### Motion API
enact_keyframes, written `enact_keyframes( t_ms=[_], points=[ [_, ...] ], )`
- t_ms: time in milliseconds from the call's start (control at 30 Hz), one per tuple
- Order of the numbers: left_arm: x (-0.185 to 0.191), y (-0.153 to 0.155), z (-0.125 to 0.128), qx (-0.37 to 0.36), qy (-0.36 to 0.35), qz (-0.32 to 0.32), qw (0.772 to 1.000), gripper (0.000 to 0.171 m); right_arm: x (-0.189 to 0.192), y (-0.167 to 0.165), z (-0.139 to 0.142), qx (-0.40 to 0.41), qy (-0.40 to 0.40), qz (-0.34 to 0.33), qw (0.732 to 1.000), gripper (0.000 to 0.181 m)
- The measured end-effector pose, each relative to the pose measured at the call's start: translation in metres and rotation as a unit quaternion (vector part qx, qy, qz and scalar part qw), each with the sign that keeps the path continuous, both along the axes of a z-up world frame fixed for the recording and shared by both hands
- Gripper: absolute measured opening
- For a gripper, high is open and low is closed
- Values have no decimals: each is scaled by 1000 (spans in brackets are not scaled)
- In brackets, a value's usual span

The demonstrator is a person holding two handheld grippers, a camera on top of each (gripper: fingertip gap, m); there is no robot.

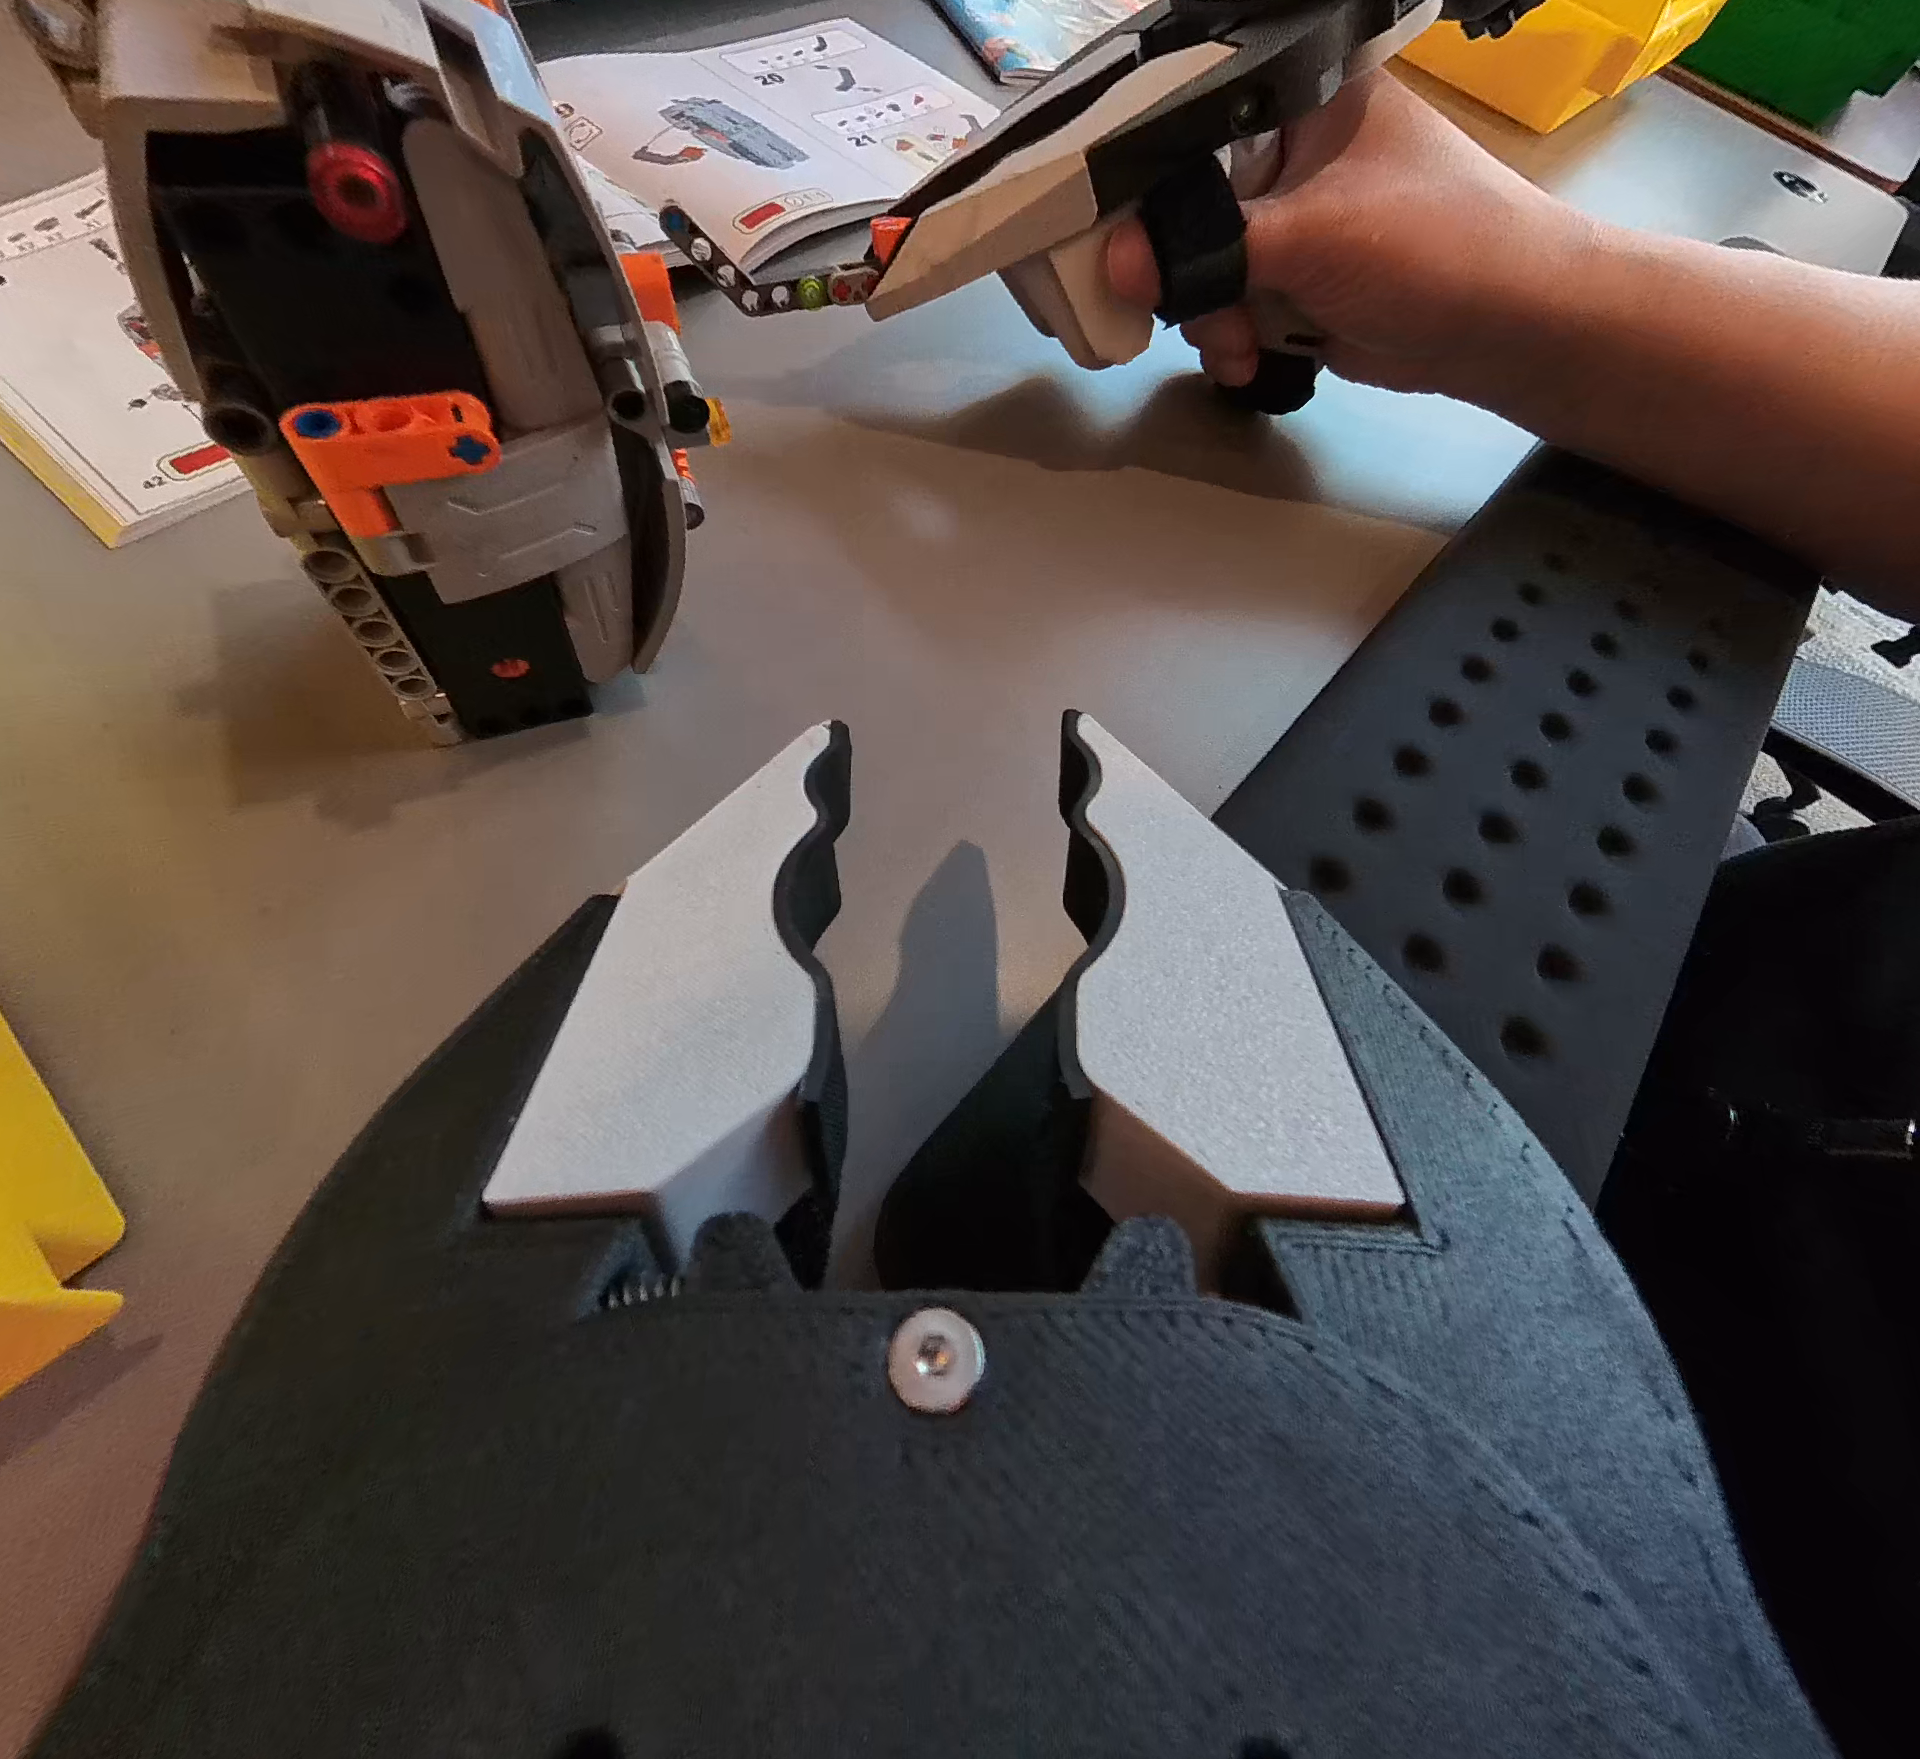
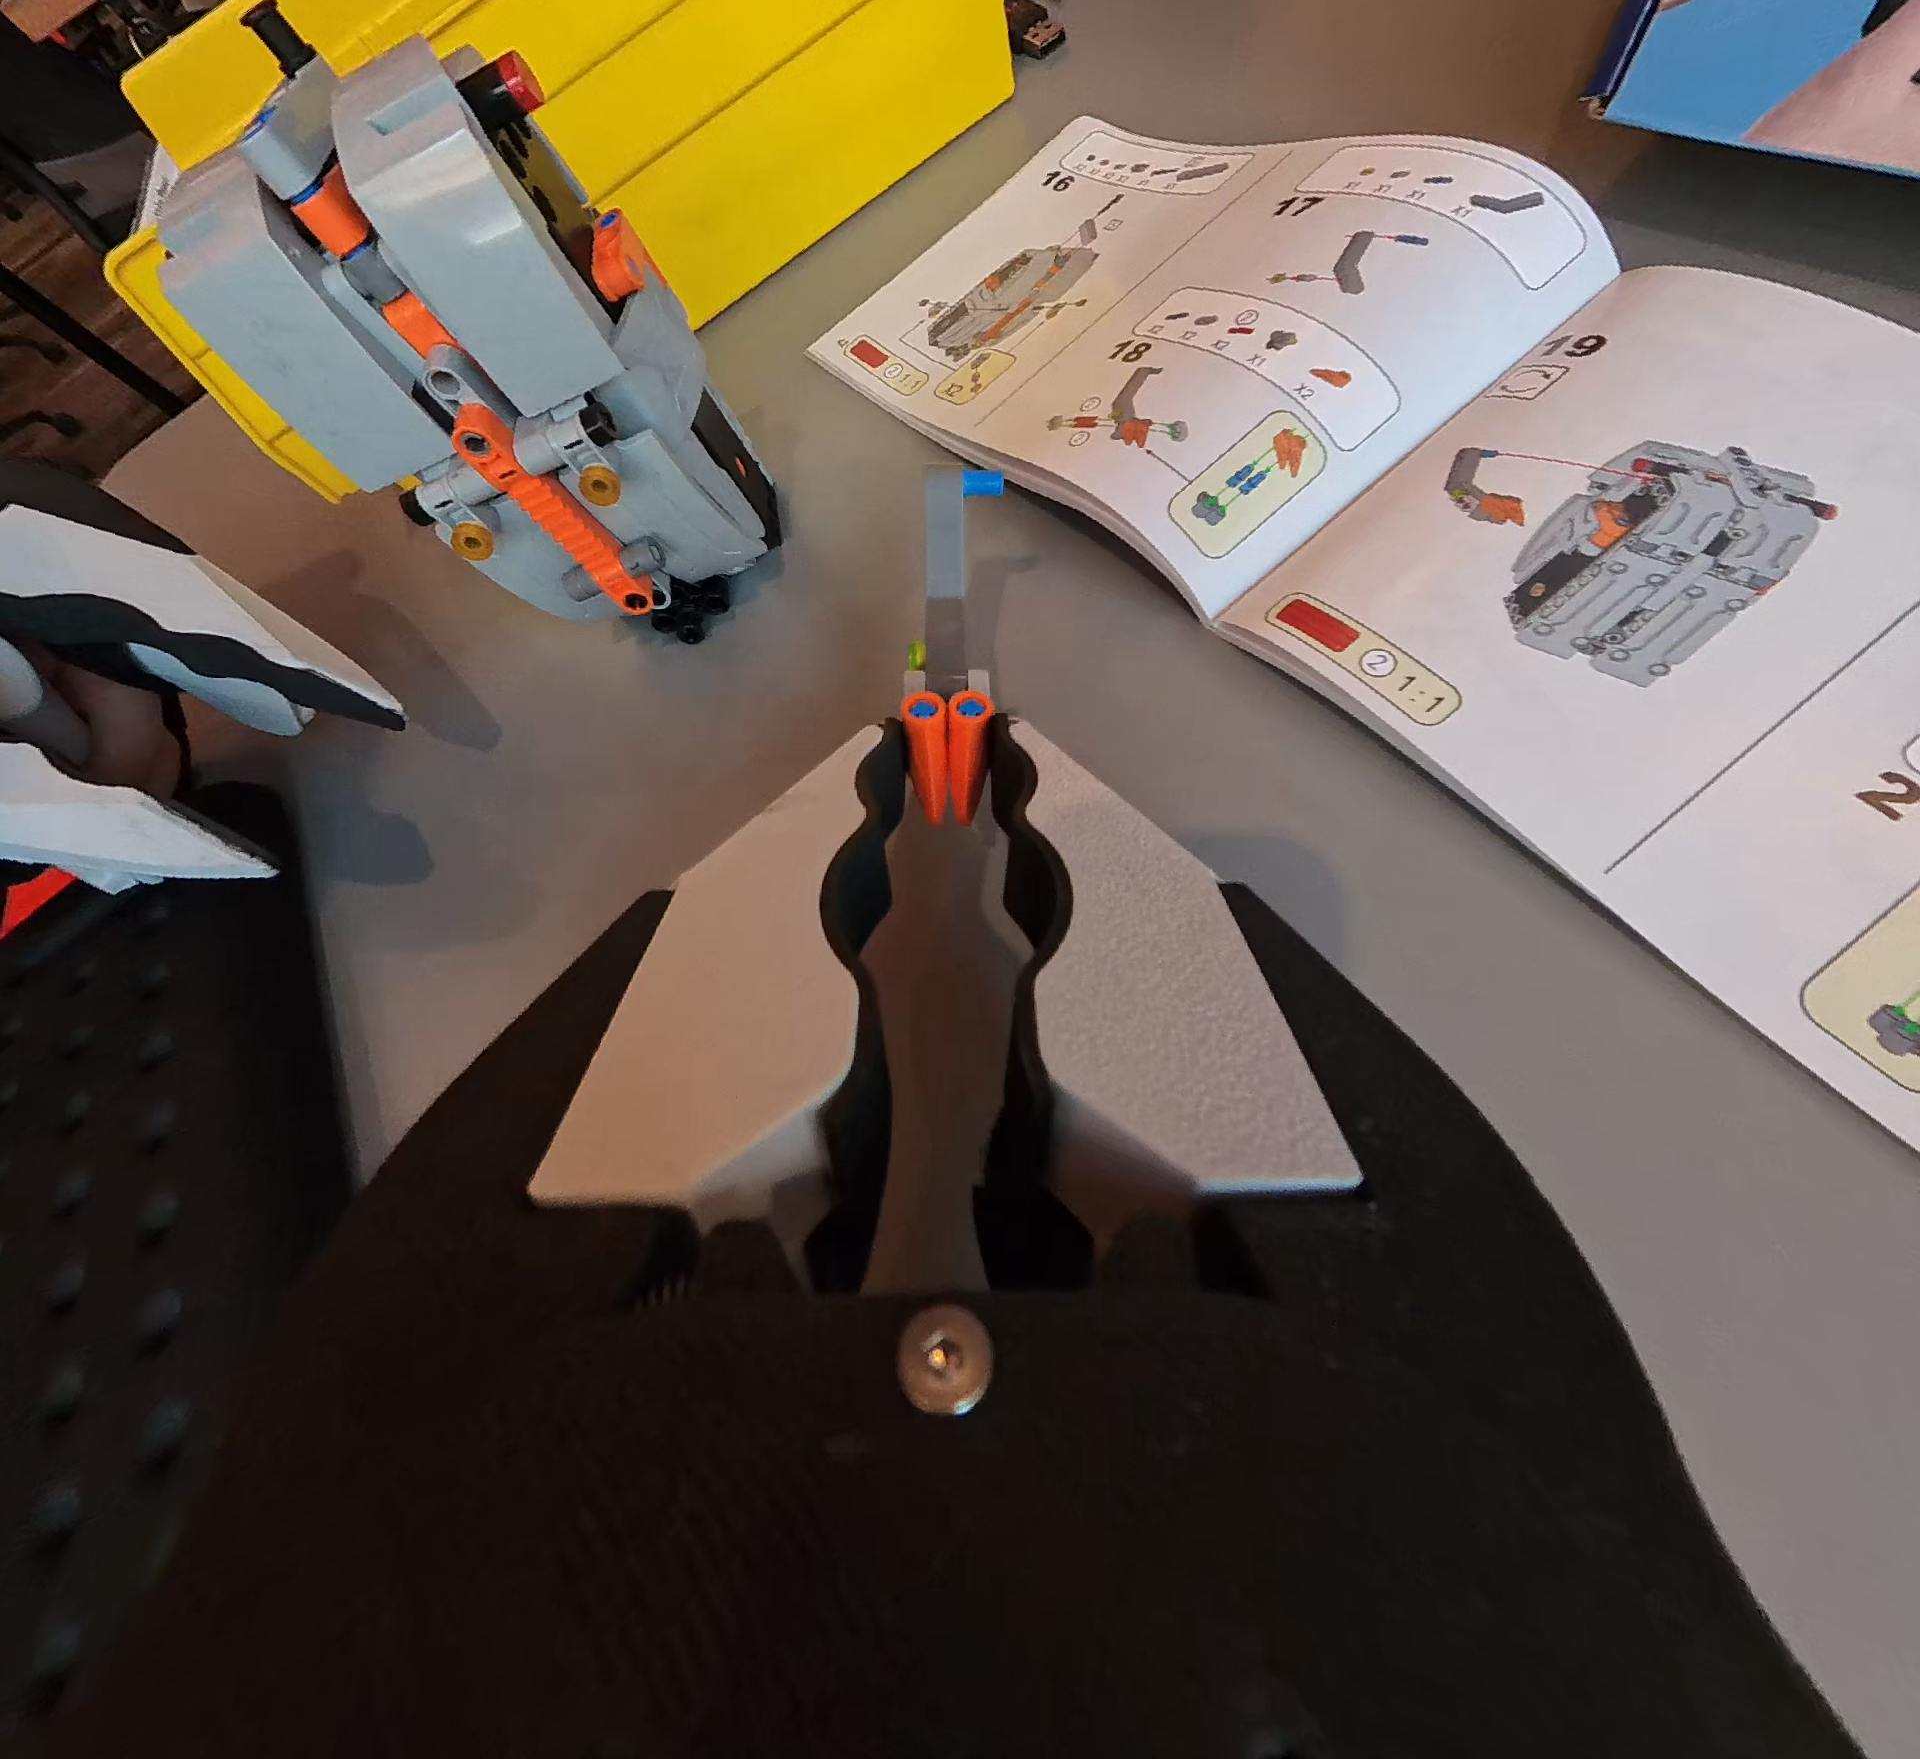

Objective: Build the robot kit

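Right gripper [image 2: 943,753] clamps one beam assembly [image 2: 945,566]; left gripper [image 1: 945,774] empty, agape.

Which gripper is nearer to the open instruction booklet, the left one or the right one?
Right. The right gripper, shut on a small brick assembly, hangs just beside the open instruction booklet. The left gripper, open, sits farther back over bare table.

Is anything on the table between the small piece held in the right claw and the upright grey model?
Nothing visible. The right claw grips the small piece, and only bare table lies between it and the model. The left claw sits open off to the side.
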State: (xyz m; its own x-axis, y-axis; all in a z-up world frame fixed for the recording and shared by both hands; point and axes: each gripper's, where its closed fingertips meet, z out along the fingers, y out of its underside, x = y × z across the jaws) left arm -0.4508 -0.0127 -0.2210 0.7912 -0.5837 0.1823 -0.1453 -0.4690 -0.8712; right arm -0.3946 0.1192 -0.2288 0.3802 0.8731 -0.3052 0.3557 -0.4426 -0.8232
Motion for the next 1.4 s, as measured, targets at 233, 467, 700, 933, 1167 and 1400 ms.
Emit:
enact_keyframes(
  t_ms=[233, 467, 700, 933, 1167, 1400],
  points=[
    [1, 0, -3, -5, 9, 0, 1000, 39, 0, -2, -1, 16, -12, 8, 1000, 16],
    [4, 2, -6, -12, 18, -4, 1000, 39, 0, -4, -5, 60, -47, 18, 997, 16],
    [6, 4, -7, -14, 19, -5, 1000, 39, 0, -7, -7, 87, -64, 25, 994, 16],
    [6, 5, -7, -17, 19, -3, 1000, 39, 1, -13, -14, 99, -86, 40, 991, 16],
    [6, 5, -7, -17, 19, -2, 1000, 39, -1, -17, -19, 124, -116, 51, 984, 15],
    [7, 5, -8, -21, 20, -6, 1000, 39, -5, -26, -15, 238, -139, 90, 957, 16]
  ],
)
